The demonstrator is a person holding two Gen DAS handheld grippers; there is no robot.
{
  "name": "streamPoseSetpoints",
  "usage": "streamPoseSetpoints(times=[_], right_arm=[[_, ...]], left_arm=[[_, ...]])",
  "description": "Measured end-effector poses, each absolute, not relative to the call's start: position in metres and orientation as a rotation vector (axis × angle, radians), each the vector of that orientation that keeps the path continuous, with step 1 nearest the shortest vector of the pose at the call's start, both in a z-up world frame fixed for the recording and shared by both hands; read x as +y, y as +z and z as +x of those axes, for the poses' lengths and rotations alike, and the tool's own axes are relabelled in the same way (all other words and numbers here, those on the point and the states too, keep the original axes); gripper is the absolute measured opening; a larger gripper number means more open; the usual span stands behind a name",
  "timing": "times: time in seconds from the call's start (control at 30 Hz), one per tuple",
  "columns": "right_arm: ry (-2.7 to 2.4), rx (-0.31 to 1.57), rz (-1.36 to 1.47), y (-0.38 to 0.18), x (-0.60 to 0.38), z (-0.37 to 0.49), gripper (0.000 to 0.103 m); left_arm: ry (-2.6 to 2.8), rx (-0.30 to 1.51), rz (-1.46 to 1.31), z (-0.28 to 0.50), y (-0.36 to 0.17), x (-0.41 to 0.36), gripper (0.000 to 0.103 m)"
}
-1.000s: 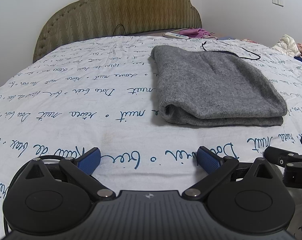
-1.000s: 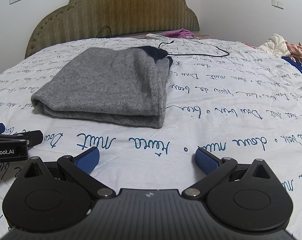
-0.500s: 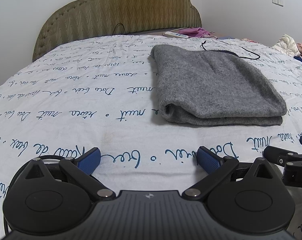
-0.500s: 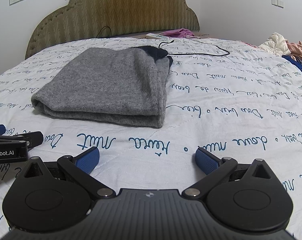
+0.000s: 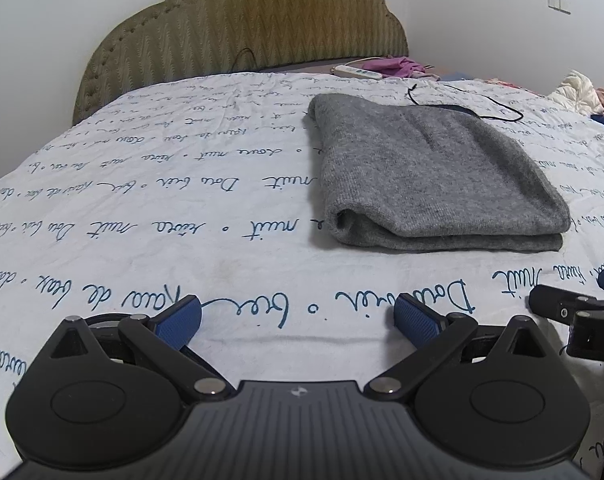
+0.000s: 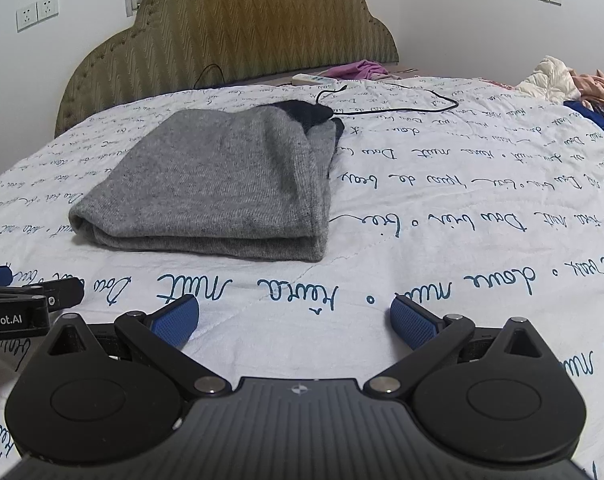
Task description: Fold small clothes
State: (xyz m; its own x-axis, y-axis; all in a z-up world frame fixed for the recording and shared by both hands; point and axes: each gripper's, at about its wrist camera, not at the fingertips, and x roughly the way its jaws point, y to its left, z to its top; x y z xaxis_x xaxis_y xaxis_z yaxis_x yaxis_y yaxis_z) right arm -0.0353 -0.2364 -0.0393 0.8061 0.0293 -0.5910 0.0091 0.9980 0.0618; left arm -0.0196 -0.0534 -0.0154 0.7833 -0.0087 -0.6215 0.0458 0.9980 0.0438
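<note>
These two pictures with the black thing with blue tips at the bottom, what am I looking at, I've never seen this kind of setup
Each picture comes from a camera fixed on a hand-held gripper, looking forward along its two blue-padded fingers. One view belongs to the left gripper, the other to the right gripper. Both are open and hold nothing. They sit low over a bed whose white bedspread is printed with blue handwriting. Ahead lies a gray sweater, folded into a neat rectangle. Behind it runs a black cable, with a padded headboard at the far end. Each view also catches the other gripper at its edge.

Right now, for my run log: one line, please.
left gripper open | right gripper open | grey garment folded on bed, untouched
</note>
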Motion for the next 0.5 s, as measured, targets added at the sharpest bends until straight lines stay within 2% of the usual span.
streamPoseSetpoints(times=[0.5], right_arm=[[0.009,0.640,0.053,-0.0395,-0.2340,-0.0345,0.103]], left_arm=[[-0.021,0.663,0.063,-0.0228,-0.0149,-0.0534,0.103]])
